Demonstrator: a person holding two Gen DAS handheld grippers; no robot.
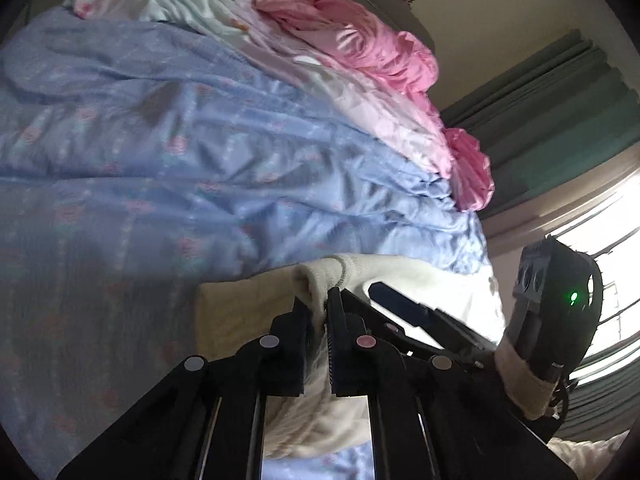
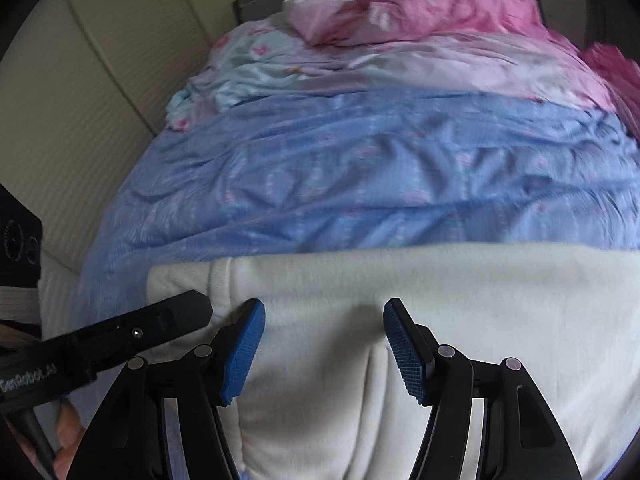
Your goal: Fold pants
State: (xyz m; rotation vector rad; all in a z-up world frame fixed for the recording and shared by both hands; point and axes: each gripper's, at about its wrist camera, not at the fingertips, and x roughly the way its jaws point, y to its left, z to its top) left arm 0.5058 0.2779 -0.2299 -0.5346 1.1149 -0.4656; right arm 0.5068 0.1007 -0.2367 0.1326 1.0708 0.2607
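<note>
Left wrist alone shows left tongs (image 1: 320,312) pinching the pants (image 1: 320,276).

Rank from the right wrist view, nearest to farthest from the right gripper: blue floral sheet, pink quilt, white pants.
1. White pants, directly under the open right gripper.
2. Blue floral sheet, beyond the pants, mid-bed.
3. Pink quilt, at the bed's far end.

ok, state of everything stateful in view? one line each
left gripper: shut on the pants, cloth pinched between its jaws
right gripper: open, above the pants, holding nothing
cream-white fleece pants: spread on the bed, one edge lifted
blue floral quilt: spread out, wrinkled
pink satin bedding: bunched at the far end
green curtain: drawn aside, window uncovered
</note>
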